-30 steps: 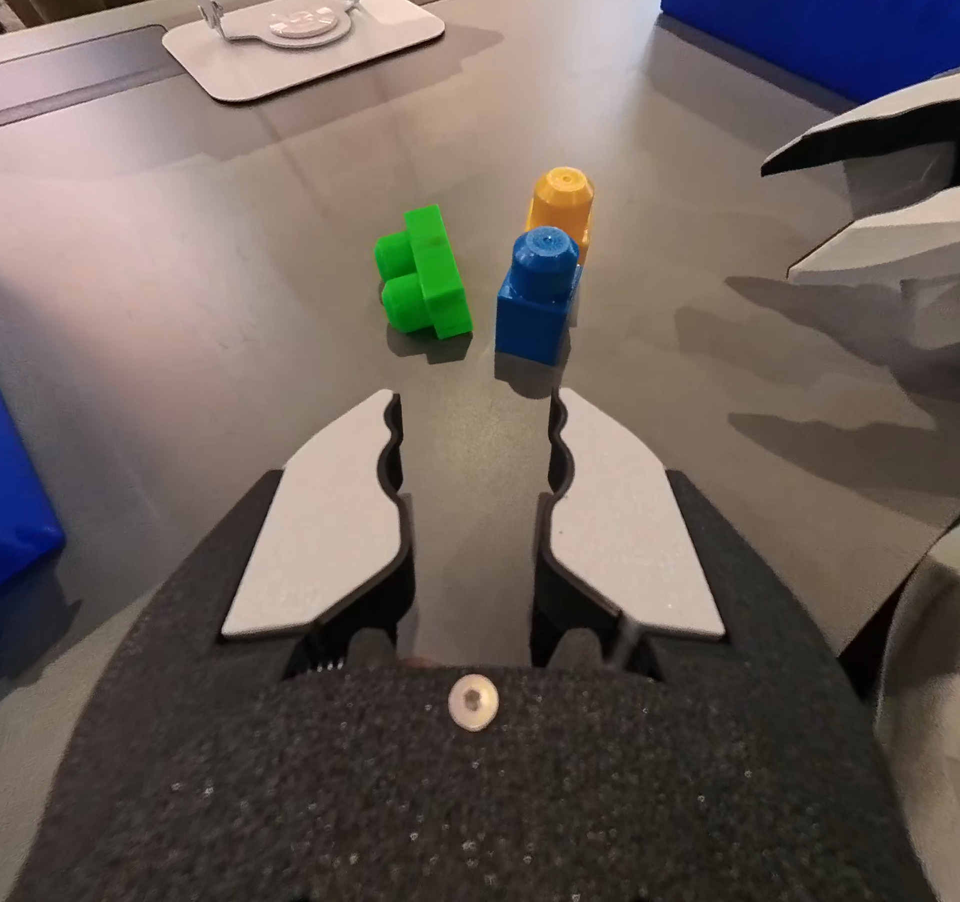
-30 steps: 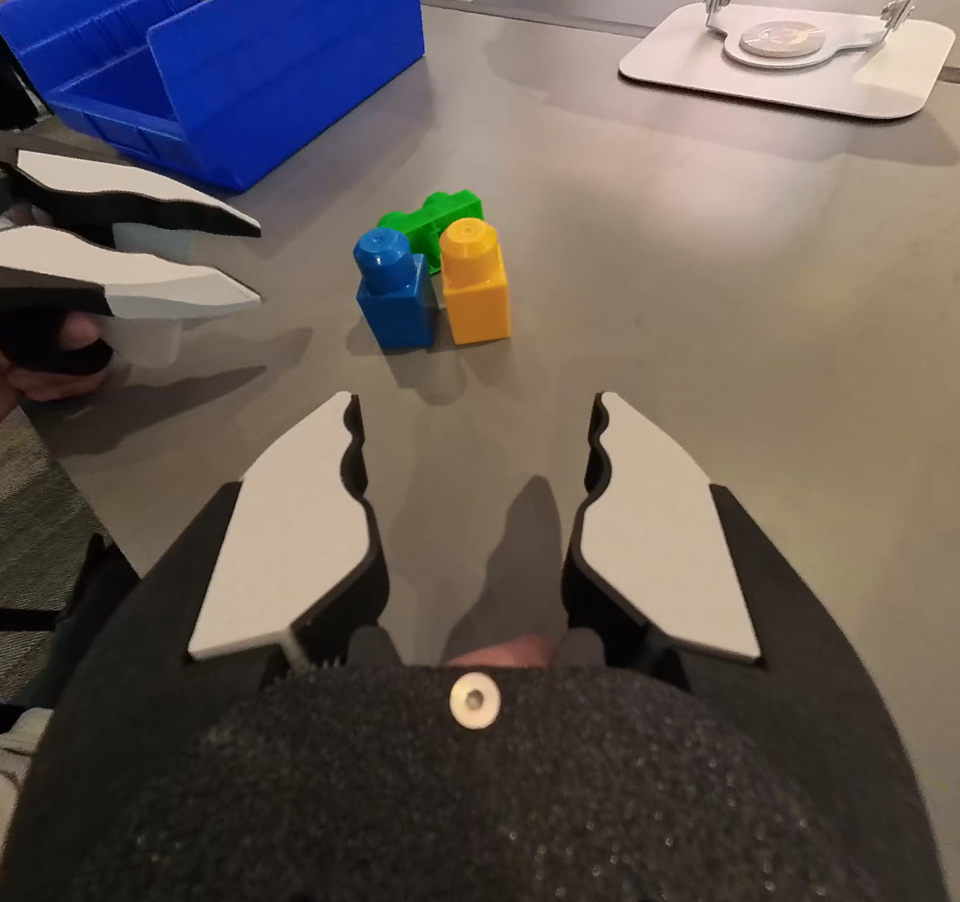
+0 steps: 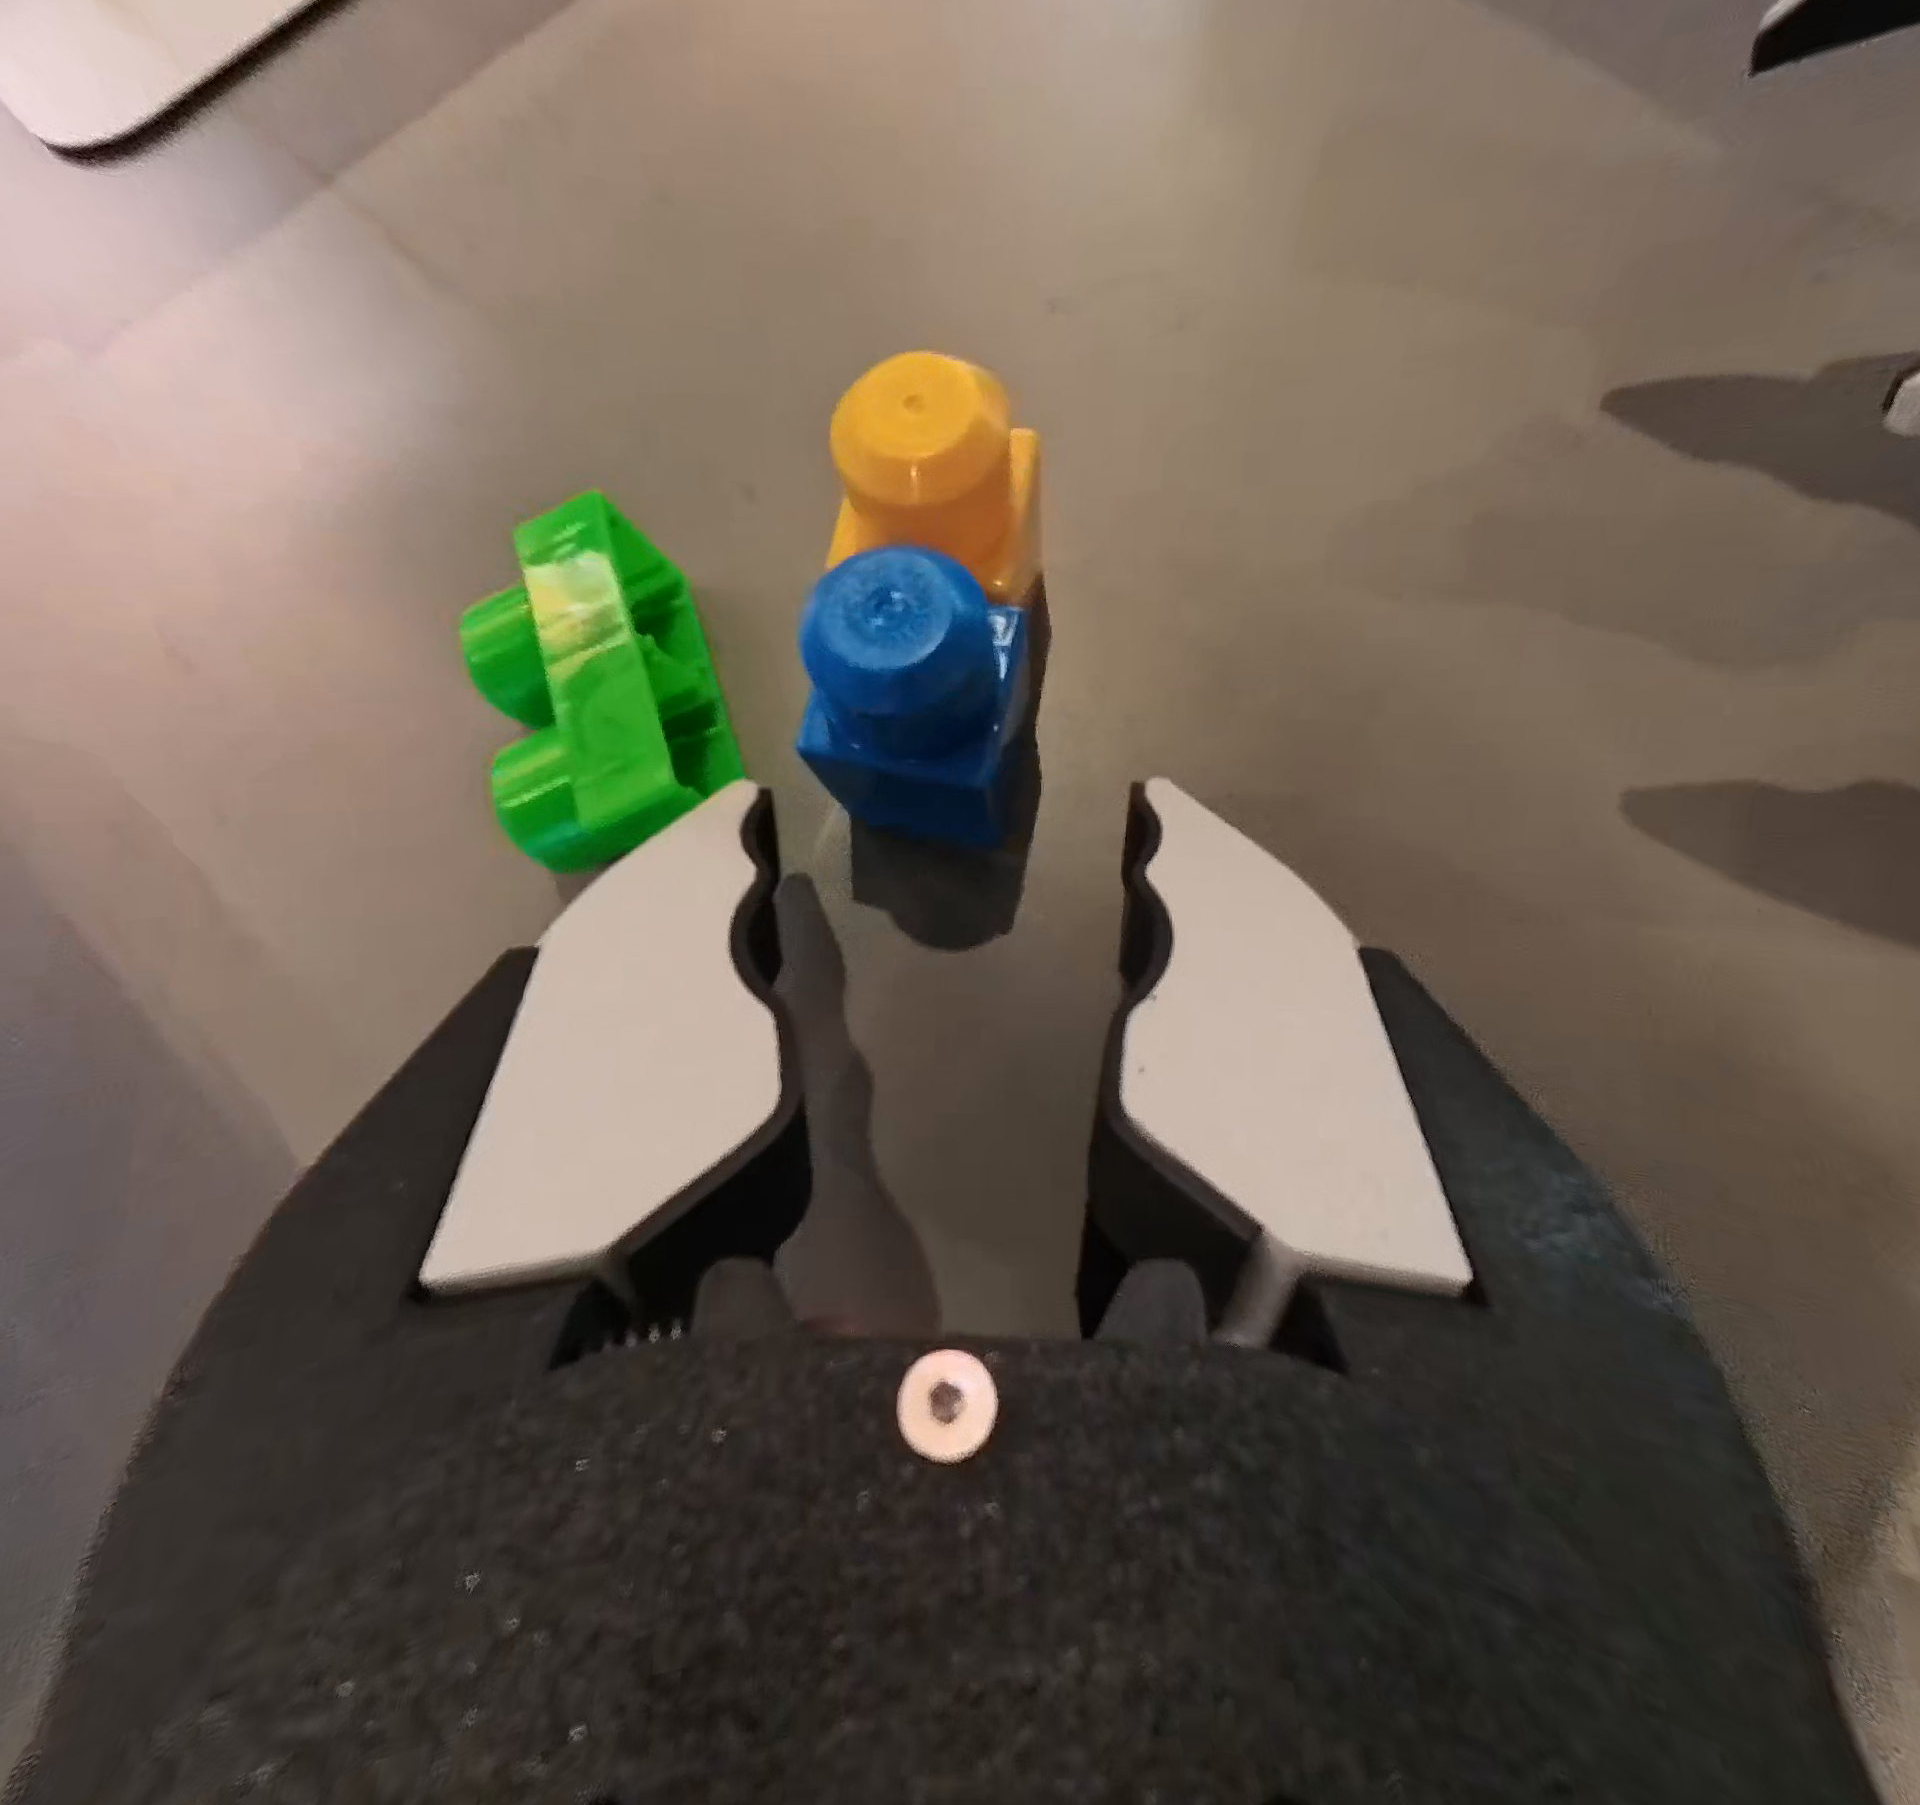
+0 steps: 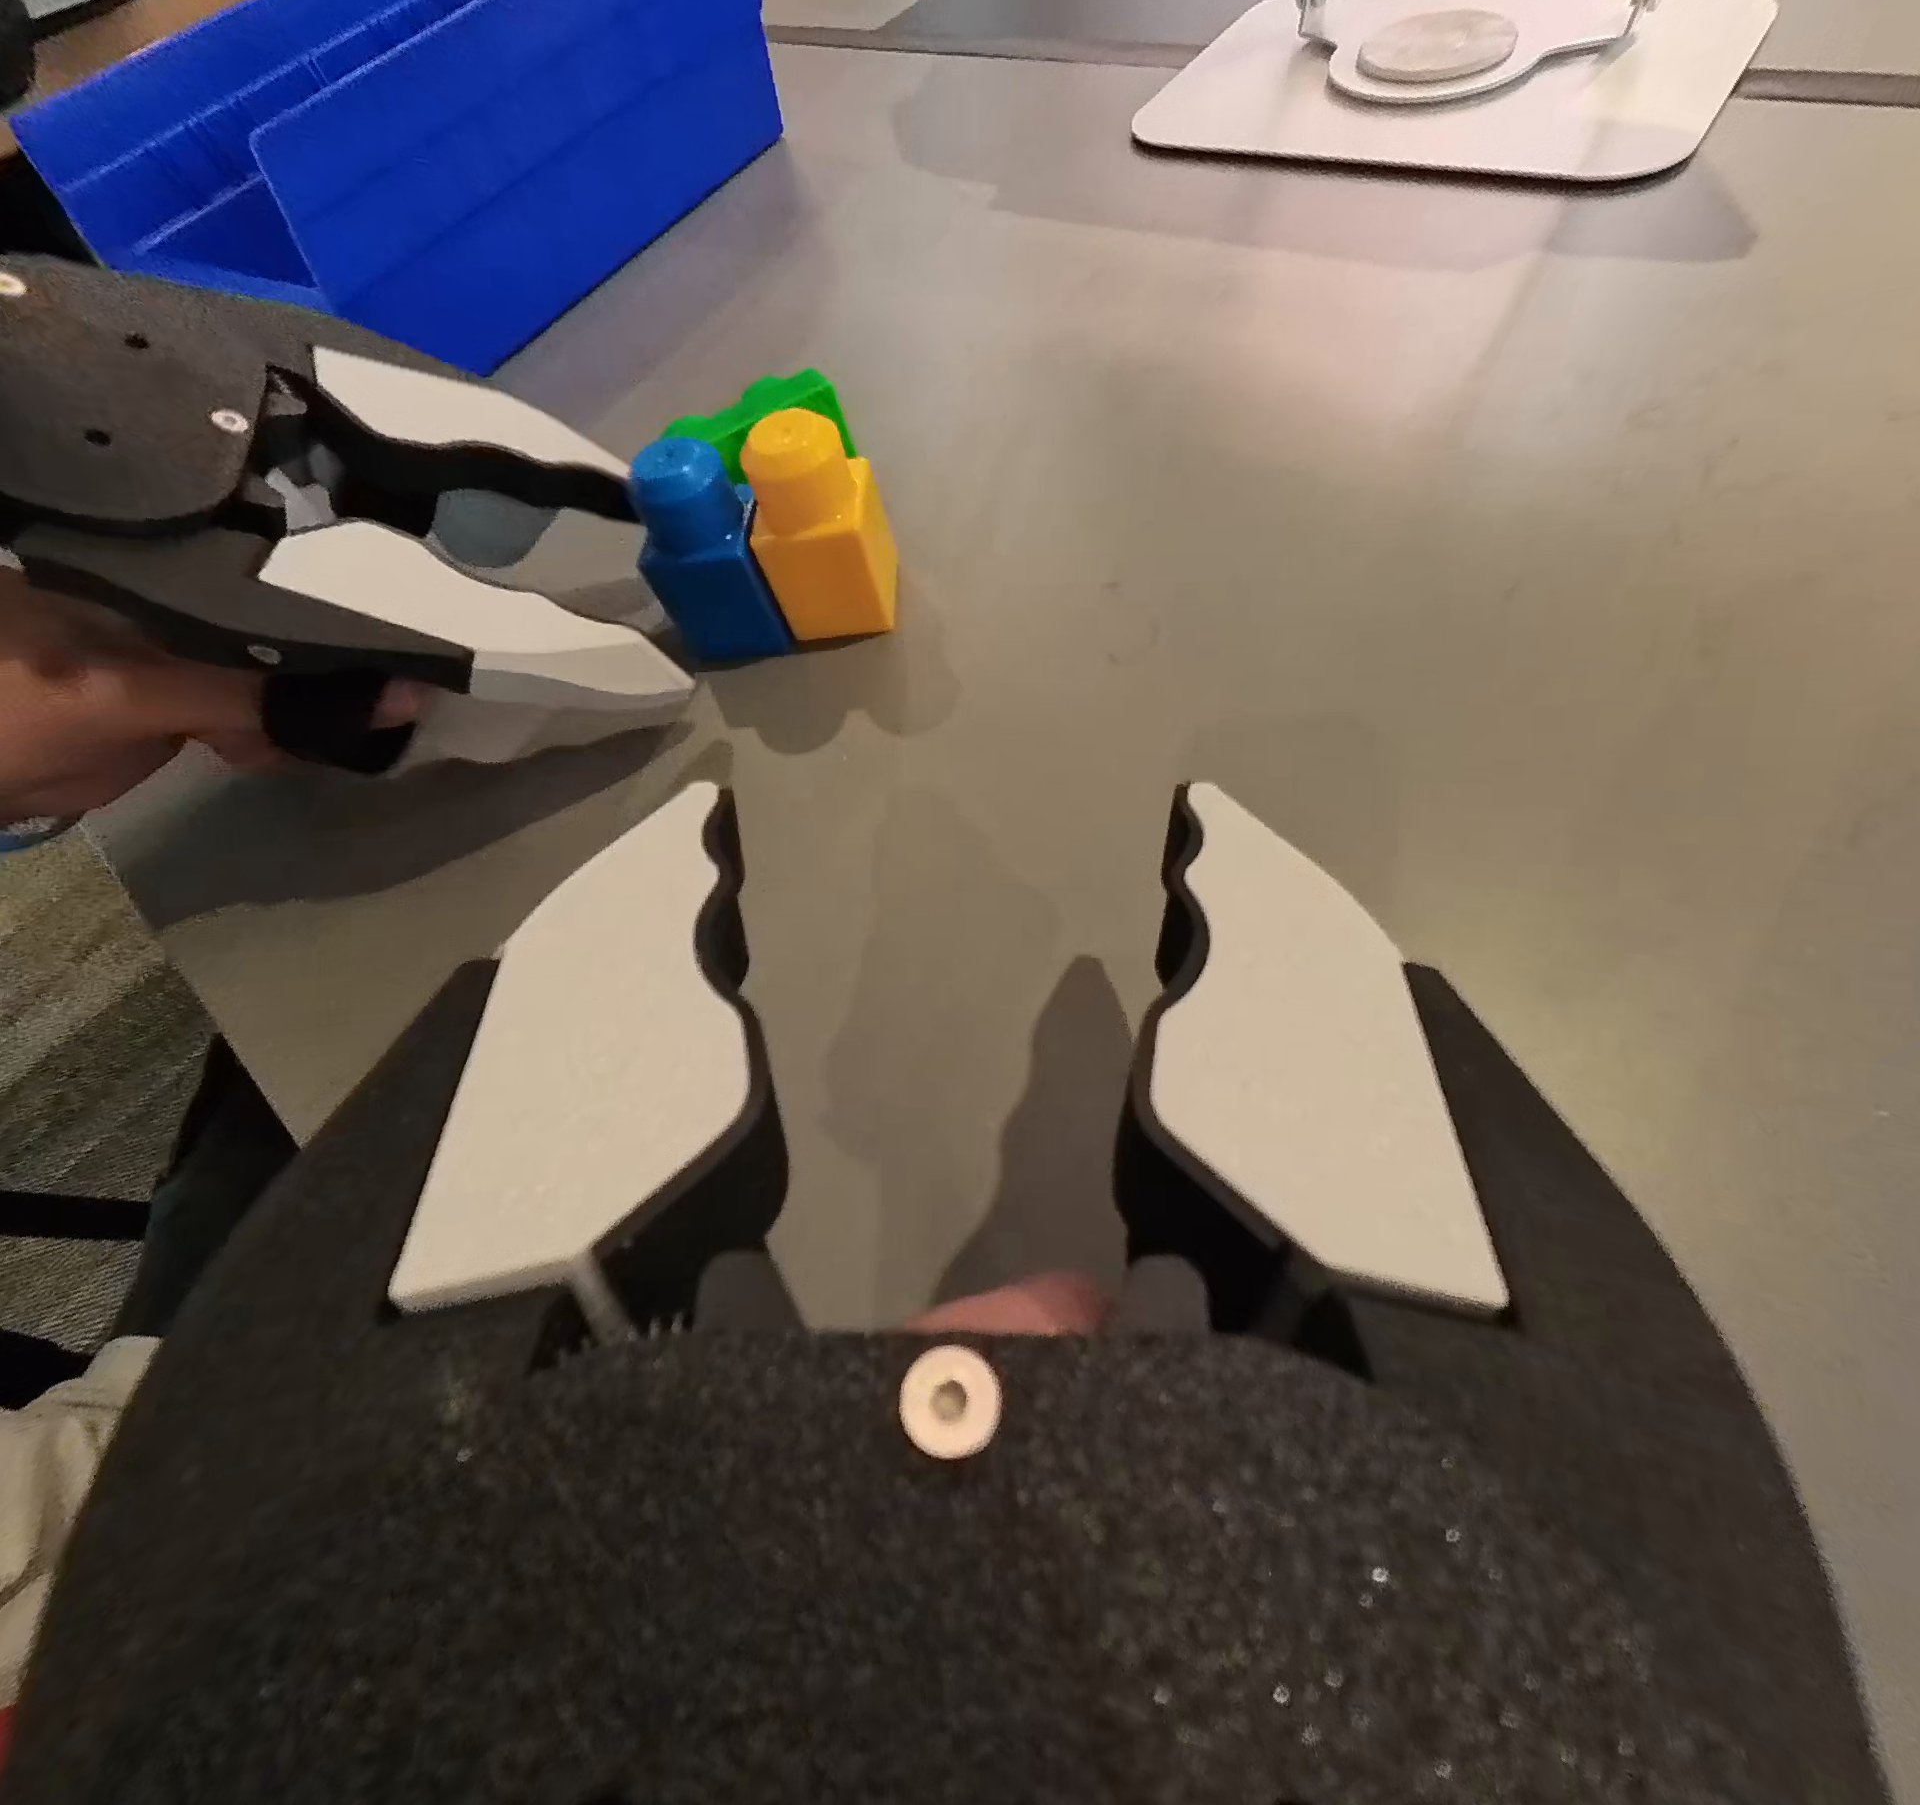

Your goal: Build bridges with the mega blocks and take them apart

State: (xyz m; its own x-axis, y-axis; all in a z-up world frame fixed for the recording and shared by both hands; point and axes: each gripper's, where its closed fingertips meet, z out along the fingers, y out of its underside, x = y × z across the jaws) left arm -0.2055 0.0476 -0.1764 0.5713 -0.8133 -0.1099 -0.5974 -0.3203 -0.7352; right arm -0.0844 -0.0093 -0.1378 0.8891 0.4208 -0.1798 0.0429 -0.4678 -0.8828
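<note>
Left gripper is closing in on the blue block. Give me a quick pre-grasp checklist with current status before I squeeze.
1. Left gripper open wide enough for the blue block: ok, jaws stand apart and empty.
2. Blue block upright, stud up: ok.
3. Blue block between the fingertips: not ok, it sits just ahead of them.
4. Clearance from the yellow block: not ok, it stands directly against the blue one and may shift with it.
5. Clearance from the green block: cannot tell; it lies on its side right by the left fingertip.
6. Right gripper out of the way: ok, open, empty, short of the blocks.
</note>
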